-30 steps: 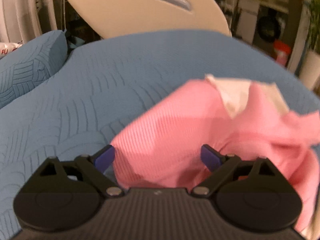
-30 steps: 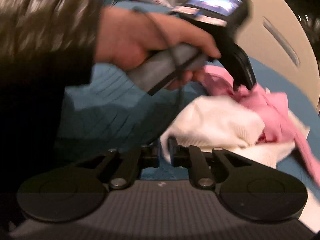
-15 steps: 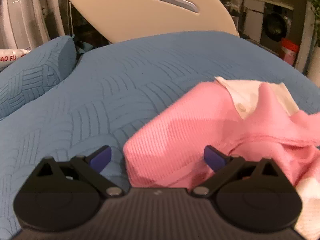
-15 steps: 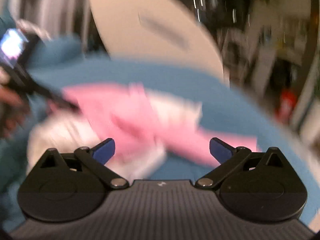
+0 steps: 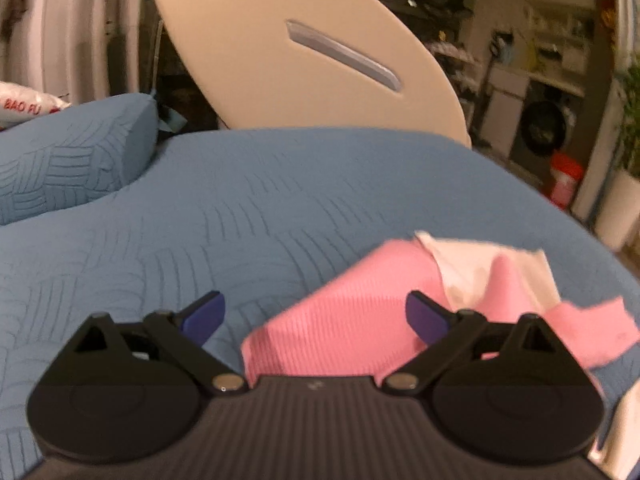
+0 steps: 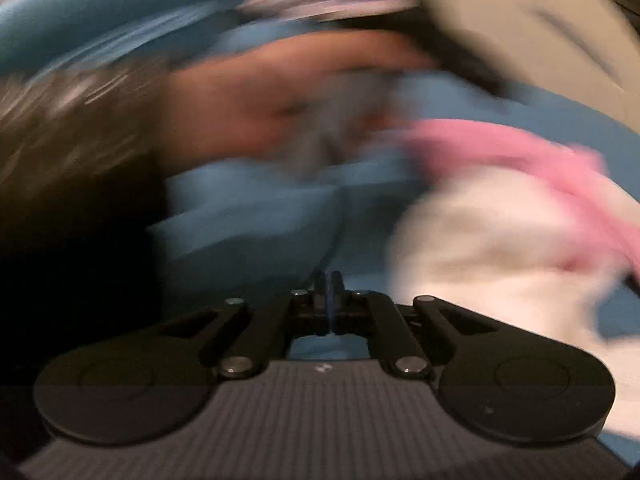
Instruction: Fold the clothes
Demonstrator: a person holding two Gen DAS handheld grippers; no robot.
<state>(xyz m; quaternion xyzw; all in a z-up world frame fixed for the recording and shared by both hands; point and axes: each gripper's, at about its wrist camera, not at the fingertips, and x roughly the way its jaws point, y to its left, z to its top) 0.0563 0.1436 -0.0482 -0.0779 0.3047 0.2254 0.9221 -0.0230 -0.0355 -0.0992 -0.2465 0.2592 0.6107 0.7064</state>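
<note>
A pink and white ribbed garment (image 5: 352,320) lies crumpled on the blue quilted bed cover (image 5: 280,200). My left gripper (image 5: 316,316) is open just above its near pink edge, holding nothing. In the blurred right wrist view the garment (image 6: 500,216) lies to the right, white part nearest. My right gripper (image 6: 329,284) is shut with its fingers together over the blue cover, left of the garment. Nothing shows between its fingers. The person's left hand (image 6: 260,112) with the other gripper's handle is above and behind it.
A blue pillow (image 5: 68,156) lies at the back left of the bed. A beige headboard panel (image 5: 304,52) stands behind the bed. A washing machine (image 5: 540,124) and an orange bin (image 5: 564,180) are far right, past the bed's edge.
My right gripper has shut after being open half a second ago, and has swung back to the left. My left gripper has stayed open and pulled back a little from the garment.
</note>
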